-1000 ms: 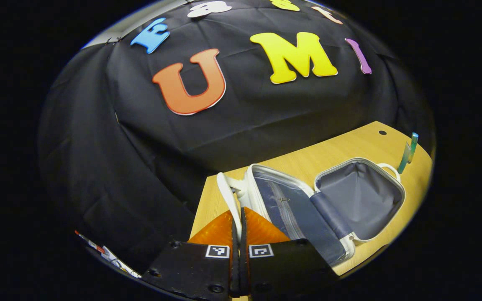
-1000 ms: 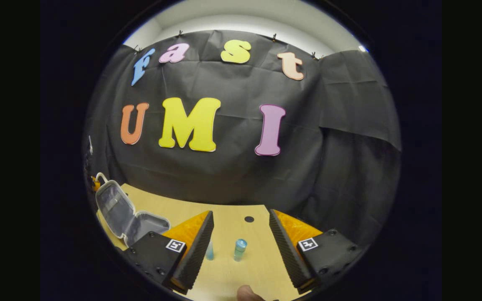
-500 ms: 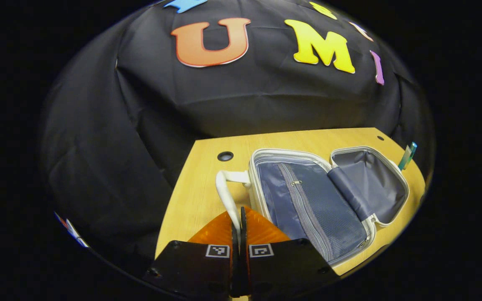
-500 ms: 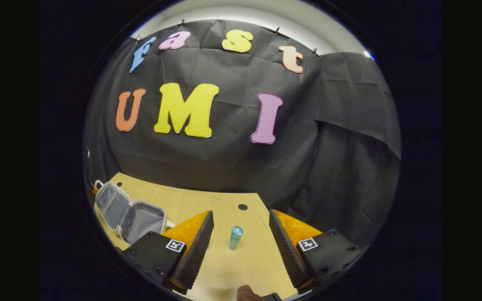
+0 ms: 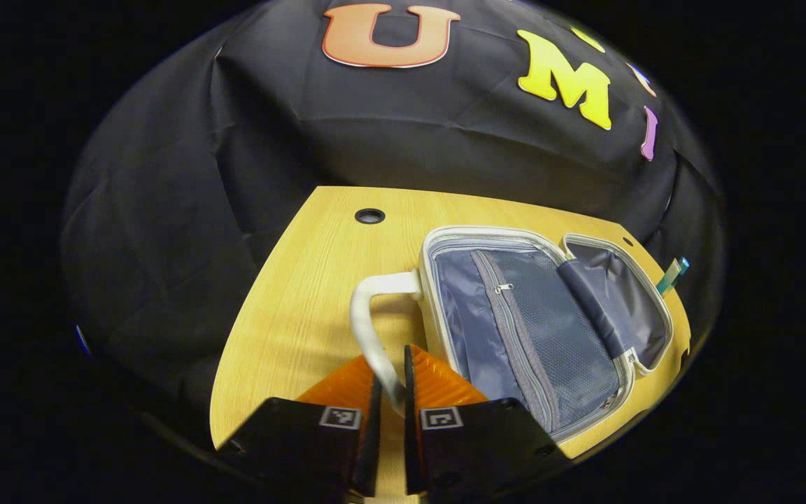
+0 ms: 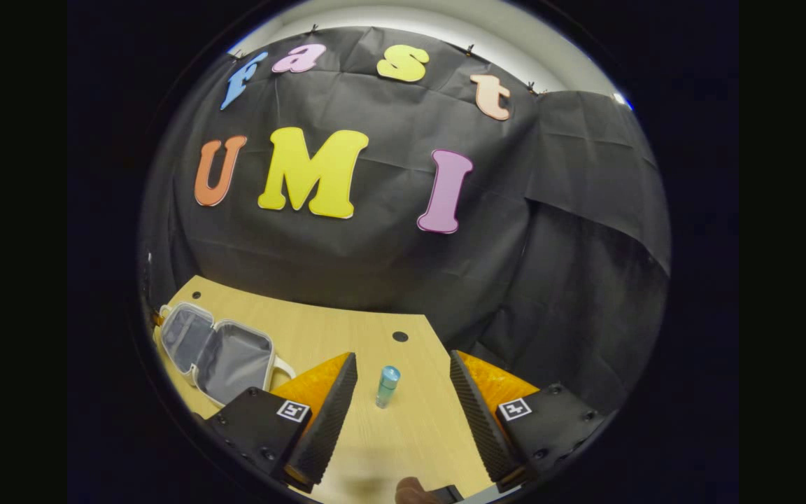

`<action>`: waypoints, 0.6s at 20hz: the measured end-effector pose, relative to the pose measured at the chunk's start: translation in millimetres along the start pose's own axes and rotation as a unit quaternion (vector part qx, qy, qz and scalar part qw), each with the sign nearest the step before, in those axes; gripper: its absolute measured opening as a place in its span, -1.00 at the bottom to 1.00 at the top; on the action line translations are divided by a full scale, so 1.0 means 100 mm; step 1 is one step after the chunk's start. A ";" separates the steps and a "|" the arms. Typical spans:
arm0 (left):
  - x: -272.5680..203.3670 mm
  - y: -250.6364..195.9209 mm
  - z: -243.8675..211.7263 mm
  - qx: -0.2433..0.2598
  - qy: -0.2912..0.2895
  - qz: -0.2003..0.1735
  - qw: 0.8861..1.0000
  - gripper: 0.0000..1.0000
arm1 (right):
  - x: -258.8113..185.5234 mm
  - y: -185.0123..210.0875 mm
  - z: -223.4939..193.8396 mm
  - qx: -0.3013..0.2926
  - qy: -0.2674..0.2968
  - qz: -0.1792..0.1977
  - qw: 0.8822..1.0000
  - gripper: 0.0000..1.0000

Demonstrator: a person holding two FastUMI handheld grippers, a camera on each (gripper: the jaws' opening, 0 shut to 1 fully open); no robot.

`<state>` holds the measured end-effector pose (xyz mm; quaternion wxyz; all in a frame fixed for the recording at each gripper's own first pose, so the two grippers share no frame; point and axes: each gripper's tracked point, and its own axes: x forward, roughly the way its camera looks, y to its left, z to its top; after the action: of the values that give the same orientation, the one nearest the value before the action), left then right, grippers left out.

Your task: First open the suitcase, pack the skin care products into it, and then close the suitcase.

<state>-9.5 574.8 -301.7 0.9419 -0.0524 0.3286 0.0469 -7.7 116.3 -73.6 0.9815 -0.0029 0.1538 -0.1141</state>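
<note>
Suitcase: we have the suitcase lying open flat on the worktop, both lined halves facing up; in the right gripper view it sits at the far left. We judge the opening step done.
Left claw: our left claw is nearly pressed together around the white handle, which runs down between its fingers; we cannot tell whether both fingers press on it.
Right claw: our right claw is spread wide and holds nothing, hovering over the worktop.
Skin care product: a small blue-capped bottle stands upright on the worktop, just ahead of the spread fingers and well apart from the suitcase. From the left gripper view a slim teal item shows just beyond the far half.
Inside the case: we see no product in either half.
Left to do: all the packing, then closing.
</note>
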 end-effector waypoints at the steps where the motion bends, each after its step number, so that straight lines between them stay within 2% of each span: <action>1: -0.01 0.00 0.01 -0.008 -0.003 0.001 1.000 -0.37 | -0.01 -0.03 -0.02 0.002 0.001 -0.001 1.000 0.56; 2: -0.06 0.01 0.03 -0.011 -0.009 0.006 1.000 -0.26 | 0.00 -0.06 -0.04 0.003 0.000 -0.003 1.000 0.58; 3: -0.12 0.00 0.07 -0.013 -0.018 0.008 1.000 0.24 | 0.01 -0.09 -0.05 0.002 -0.002 -0.004 1.000 0.58; 4: -0.20 -0.03 0.13 -0.014 -0.027 0.011 0.999 0.32 | 0.04 -0.12 -0.07 0.000 -0.002 -0.005 1.000 0.58; 5: -0.30 -0.07 0.18 -0.013 -0.036 0.014 0.999 0.58 | 0.06 -0.14 -0.09 -0.004 -0.003 -0.005 1.000 0.58; 6: -0.39 -0.12 0.25 -0.011 -0.045 0.017 0.999 0.58 | 0.09 -0.17 -0.10 -0.004 -0.004 -0.002 1.000 0.58; 7: -0.45 -0.19 0.32 -0.008 -0.055 0.023 0.998 0.89 | 0.12 -0.19 -0.11 -0.002 -0.004 0.002 1.000 0.58; 9: -0.61 -0.38 0.47 -0.004 -0.074 0.029 0.997 0.94 | 0.18 -0.26 -0.13 0.001 -0.007 0.008 1.000 0.58; 12: -0.84 -0.94 0.68 -0.007 -0.099 0.012 0.995 0.96 | 0.31 -0.39 -0.11 -0.008 -0.019 0.017 1.000 0.59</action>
<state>-21.6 485.9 -190.5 0.9687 -0.0497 0.2340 0.0658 9.2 71.6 -92.2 0.9860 -0.0106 0.1359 -0.0958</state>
